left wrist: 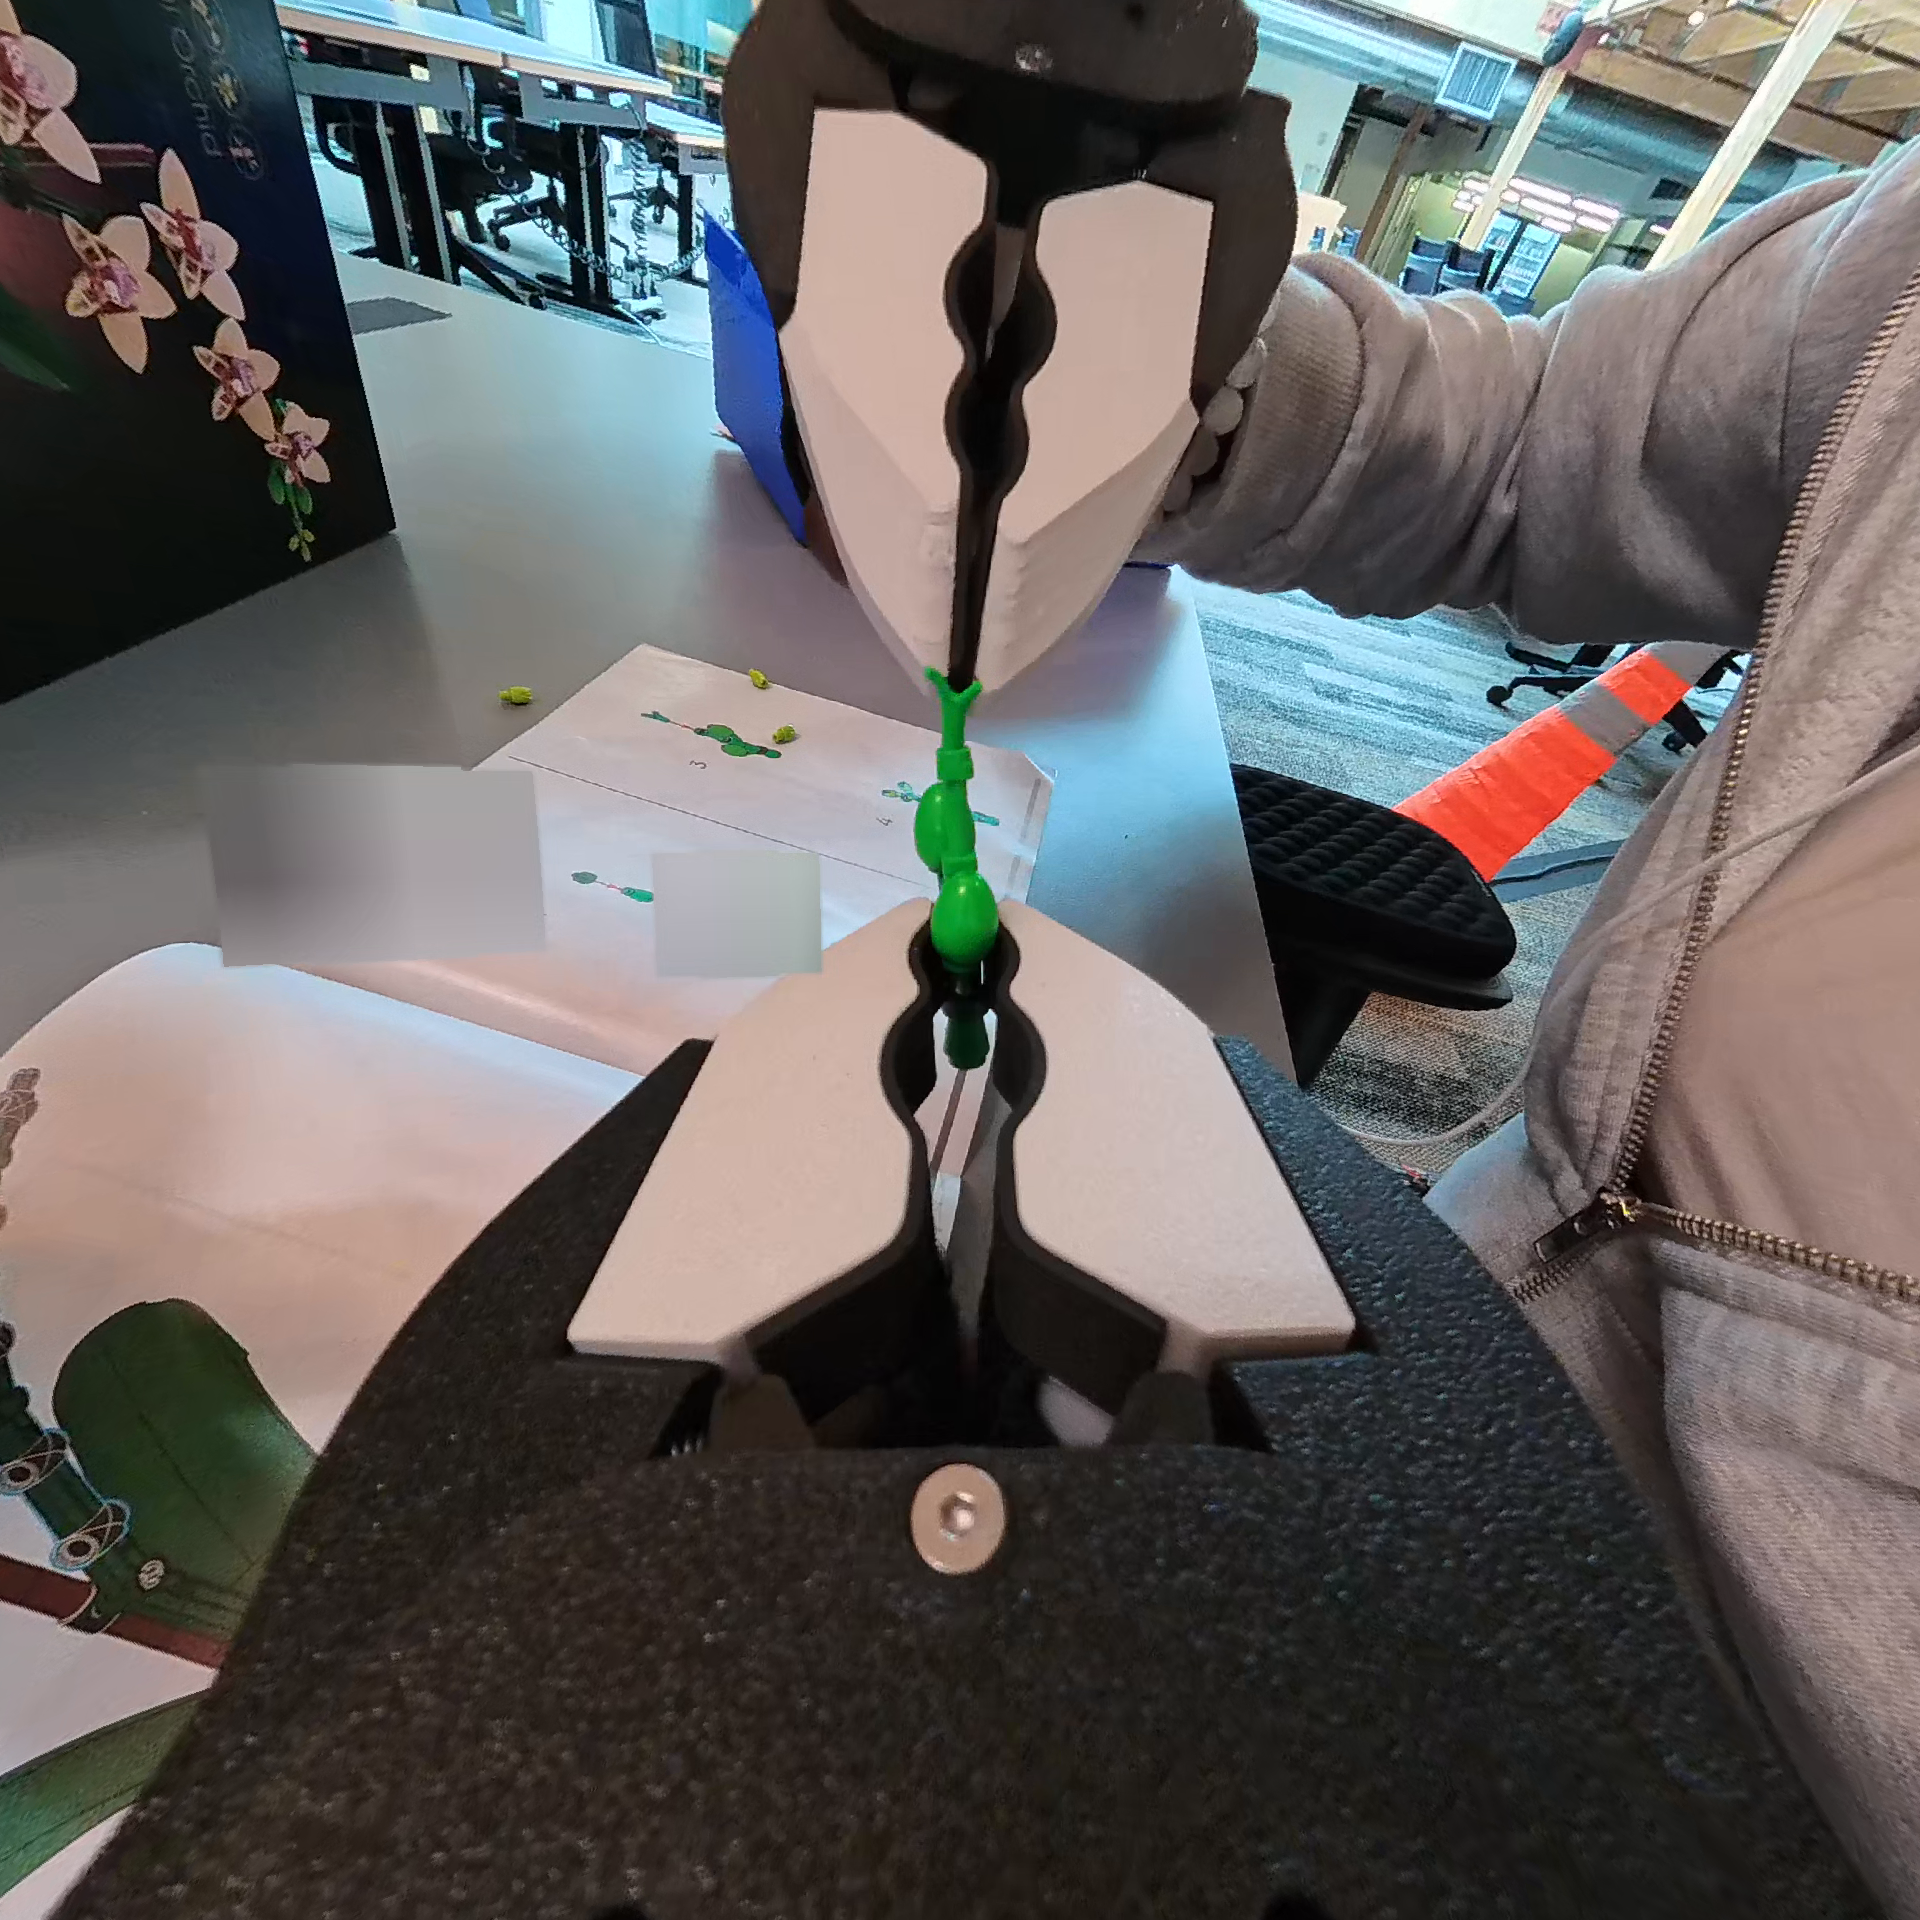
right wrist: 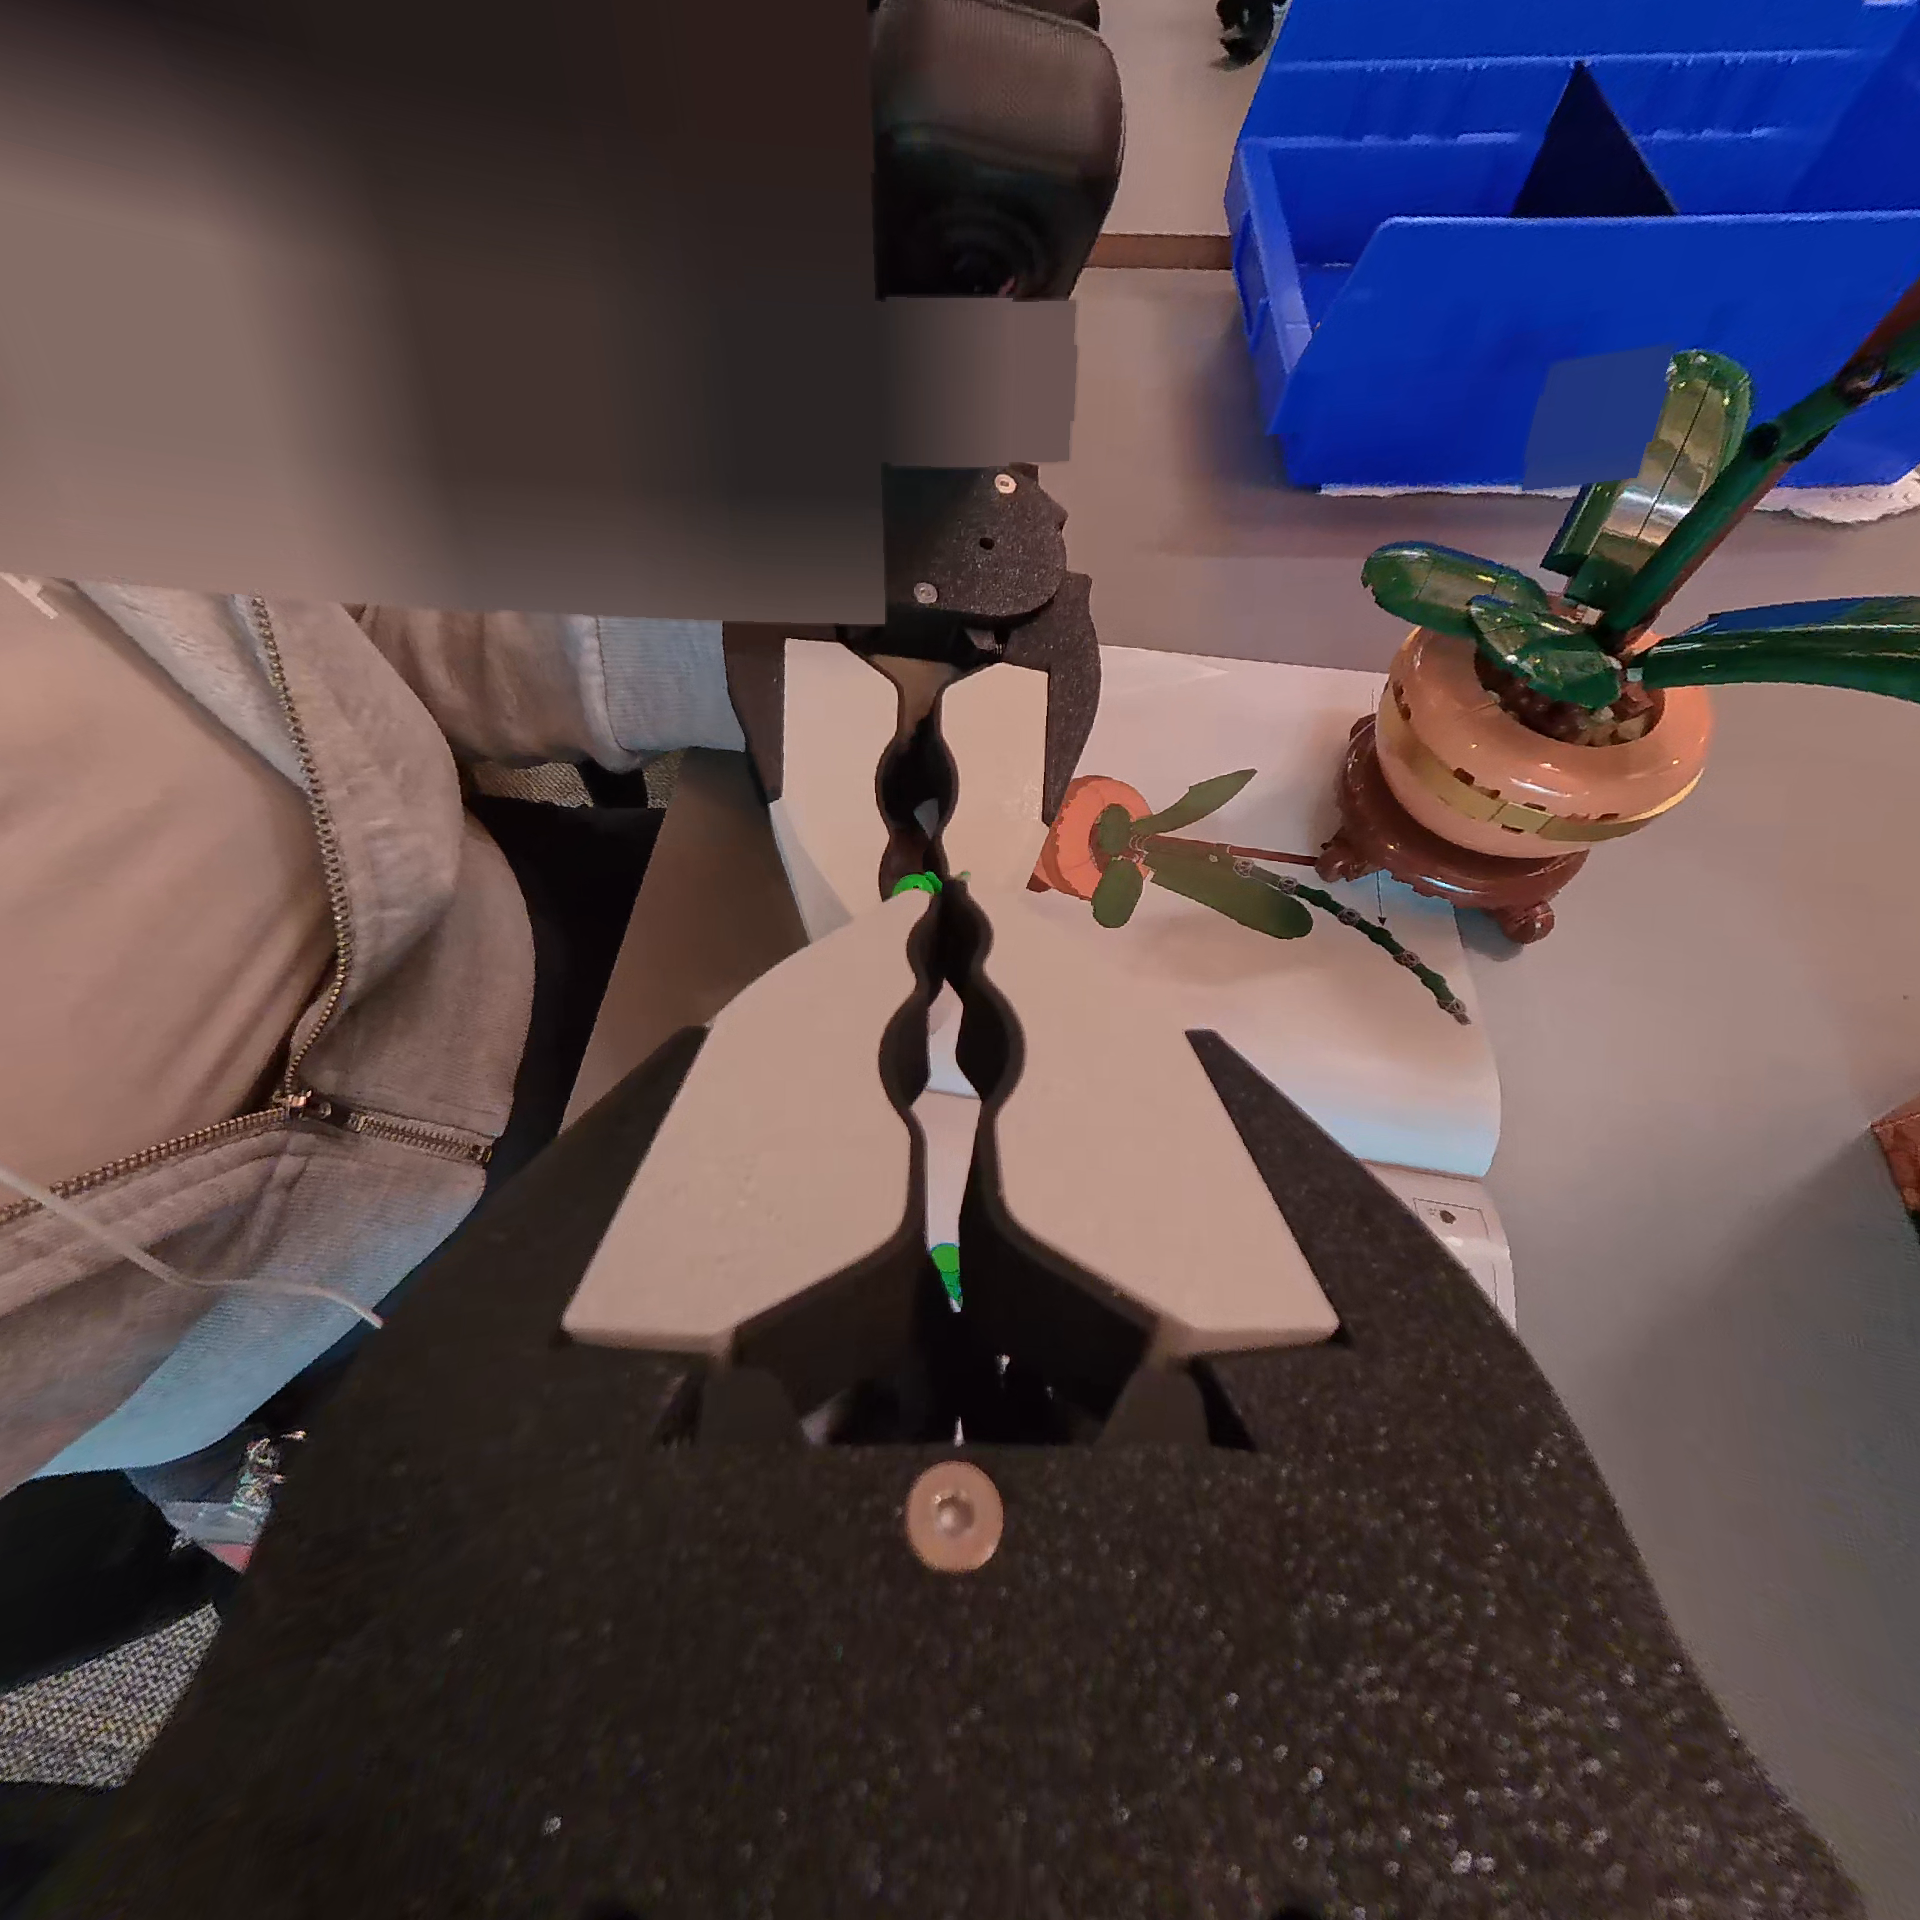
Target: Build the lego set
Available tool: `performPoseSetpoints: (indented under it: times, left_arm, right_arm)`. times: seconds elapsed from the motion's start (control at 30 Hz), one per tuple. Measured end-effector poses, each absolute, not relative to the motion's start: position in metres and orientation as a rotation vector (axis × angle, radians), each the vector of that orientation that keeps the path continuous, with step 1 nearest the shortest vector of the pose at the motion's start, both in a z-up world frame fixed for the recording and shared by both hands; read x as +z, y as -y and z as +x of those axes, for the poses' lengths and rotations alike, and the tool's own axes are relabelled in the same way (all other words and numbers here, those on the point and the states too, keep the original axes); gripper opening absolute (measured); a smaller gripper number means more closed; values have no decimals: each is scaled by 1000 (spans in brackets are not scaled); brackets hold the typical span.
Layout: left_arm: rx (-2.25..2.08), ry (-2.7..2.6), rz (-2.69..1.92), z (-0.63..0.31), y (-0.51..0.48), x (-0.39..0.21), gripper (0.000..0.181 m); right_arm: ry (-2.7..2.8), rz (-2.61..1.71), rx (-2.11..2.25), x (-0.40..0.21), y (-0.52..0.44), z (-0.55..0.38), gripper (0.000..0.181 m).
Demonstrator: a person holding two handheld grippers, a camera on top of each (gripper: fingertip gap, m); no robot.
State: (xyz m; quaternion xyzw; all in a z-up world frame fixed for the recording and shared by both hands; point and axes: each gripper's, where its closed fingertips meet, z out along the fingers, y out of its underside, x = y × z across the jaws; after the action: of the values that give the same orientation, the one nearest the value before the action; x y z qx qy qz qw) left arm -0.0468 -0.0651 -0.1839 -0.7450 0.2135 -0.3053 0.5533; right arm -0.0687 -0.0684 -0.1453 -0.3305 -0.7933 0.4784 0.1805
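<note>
Left wrist view shows the left tool (left wrist: 961, 925) pressed together on the lower bud of a bright green lego stem (left wrist: 951, 821), which is held in the air above the open instruction booklet (left wrist: 727, 810). The stem runs straight up from those tips to the right tool (left wrist: 961, 670), whose tips are pinched on the forked top end of the same stem. Both tools therefore grip one piece, one at each end, tip facing tip.

Three small yellow-green pieces (left wrist: 516, 694) lie at the far side of the booklet, one on the bare grey table (left wrist: 540, 499) and two on the page. Beyond the booklet to the left stands the dark set box (left wrist: 156, 312) printed with orchid flowers. A blue bin (left wrist: 748, 374) sits beyond the booklet, behind the right tool.

Right wrist view shows the right tool (right wrist: 940, 904) with tips together just where a bit of the green stem (right wrist: 916, 885) peeks out, the left tool (right wrist: 925, 831) meeting it from beyond. To the right of the booklet (right wrist: 1299, 997) stands the partly built orchid pot (right wrist: 1507, 769) with dark green leaves, touching the booklet's far corner, and past it the blue bin (right wrist: 1558, 343).
</note>
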Motion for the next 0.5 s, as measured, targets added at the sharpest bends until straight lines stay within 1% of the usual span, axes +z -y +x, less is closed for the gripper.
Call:
performPoseSetpoints:
  times: [0.5]
  left_arm:
    - [-749,-477,-1733,-50,66,-180,3]
  right_arm:
    - [2084,-1016,1554,-144,72,-73,0]
